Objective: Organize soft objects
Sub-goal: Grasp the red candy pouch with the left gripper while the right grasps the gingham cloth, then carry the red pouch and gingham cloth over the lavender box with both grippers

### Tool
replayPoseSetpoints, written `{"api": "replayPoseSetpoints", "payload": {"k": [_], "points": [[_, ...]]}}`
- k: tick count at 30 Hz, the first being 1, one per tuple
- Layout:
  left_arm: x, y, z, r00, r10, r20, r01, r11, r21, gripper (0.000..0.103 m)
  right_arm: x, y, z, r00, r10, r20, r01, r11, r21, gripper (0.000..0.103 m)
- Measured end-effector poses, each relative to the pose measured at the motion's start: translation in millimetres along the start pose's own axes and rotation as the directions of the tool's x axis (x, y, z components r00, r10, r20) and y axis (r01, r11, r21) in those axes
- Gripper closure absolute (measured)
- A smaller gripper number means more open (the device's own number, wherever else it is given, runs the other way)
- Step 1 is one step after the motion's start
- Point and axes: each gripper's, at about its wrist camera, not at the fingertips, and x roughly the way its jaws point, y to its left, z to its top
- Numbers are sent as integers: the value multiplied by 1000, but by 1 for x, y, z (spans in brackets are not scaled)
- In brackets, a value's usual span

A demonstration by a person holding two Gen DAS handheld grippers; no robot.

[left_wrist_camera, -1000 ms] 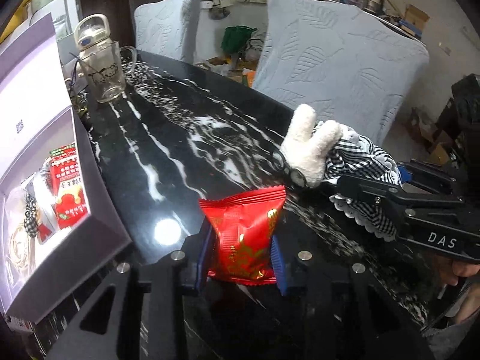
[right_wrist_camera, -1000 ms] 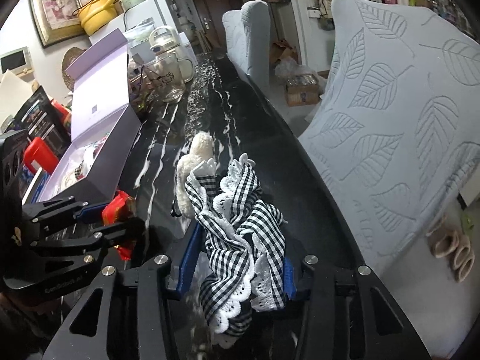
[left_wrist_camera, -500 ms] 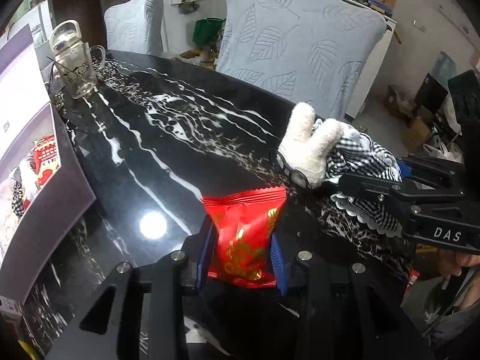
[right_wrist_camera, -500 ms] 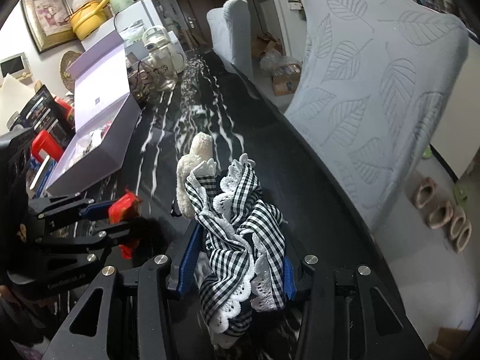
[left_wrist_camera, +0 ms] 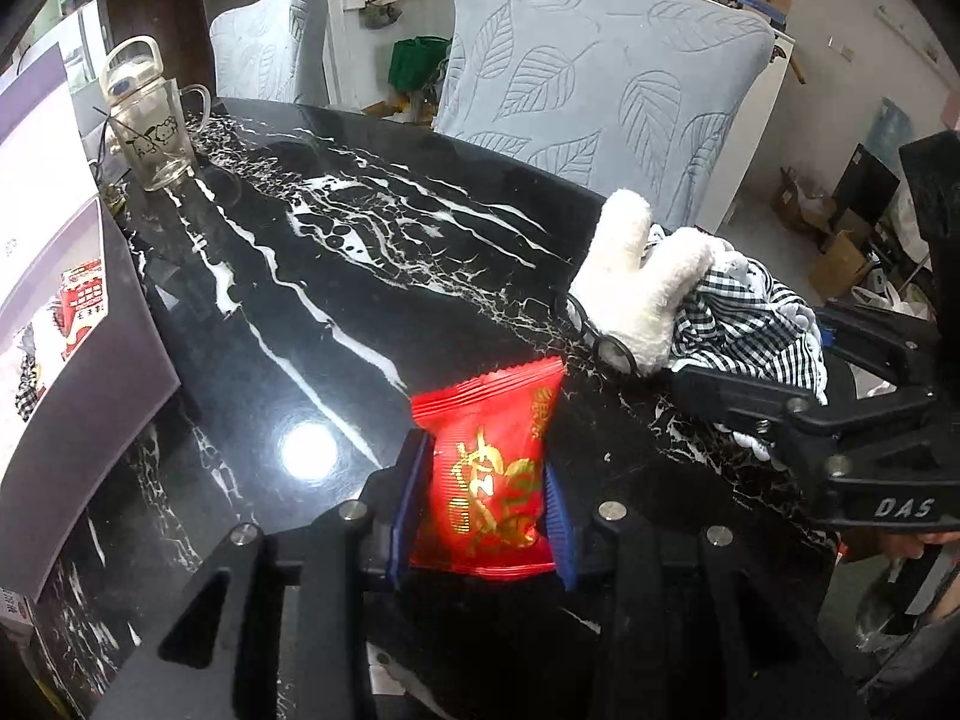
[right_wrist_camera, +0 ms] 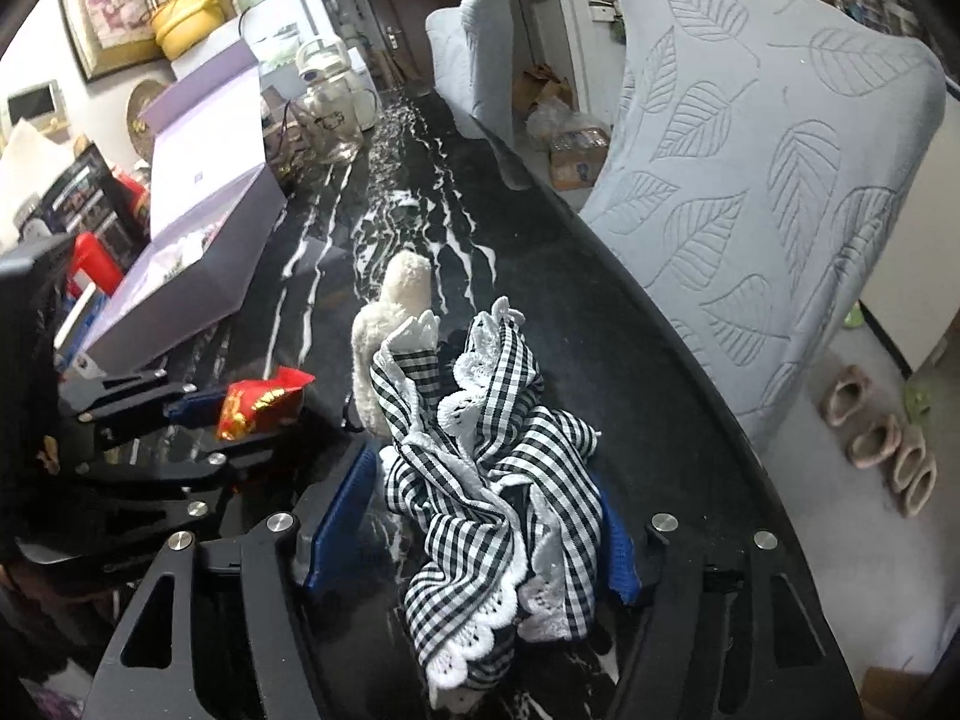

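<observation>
My left gripper is shut on a red snack packet, held just above the black marble table. The right gripper has its jaws opening around a black-and-white checked cloth with lace trim, which lies slumped on the table between them. Its left pad stands clear of the fabric; the right pad is at the cloth's edge. A white plush toy lies against the cloth's far side, also seen from the left wrist as the plush beside the cloth. The packet sits left of the cloth.
An open purple box with red packets inside stands at the table's left. A glass mug with a lidded bottle in it is at the far end. Grey leaf-patterned chairs line the far edge. Slippers lie on the floor.
The right jaws have spread apart and the checked cloth has slackened onto the table. Both views have shifted sideways along the table; the left grip on the packet is unchanged.
</observation>
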Motion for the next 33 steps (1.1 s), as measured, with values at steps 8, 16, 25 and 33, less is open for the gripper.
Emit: {"api": "replayPoseSetpoints", "payload": {"k": [8,16,25,33], "points": [[2,3,4,1000,0,-27,0,1000,-10,68,2,4,-3,999,-39,31,40,999,-26,56],[-6,6,-3,1000,21,14,-21,1000,-16,68,-11,-3,-6,998,13,66,-15,1000,20,66],[-45,15,-8,995,53,87,-49,997,-51,68,-20,21,-12,997,57,53,-54,997,-54,66],[-90,40,-20,980,124,158,-103,986,-134,68,-22,54,-7,982,187,39,-182,978,-106,66]]}}
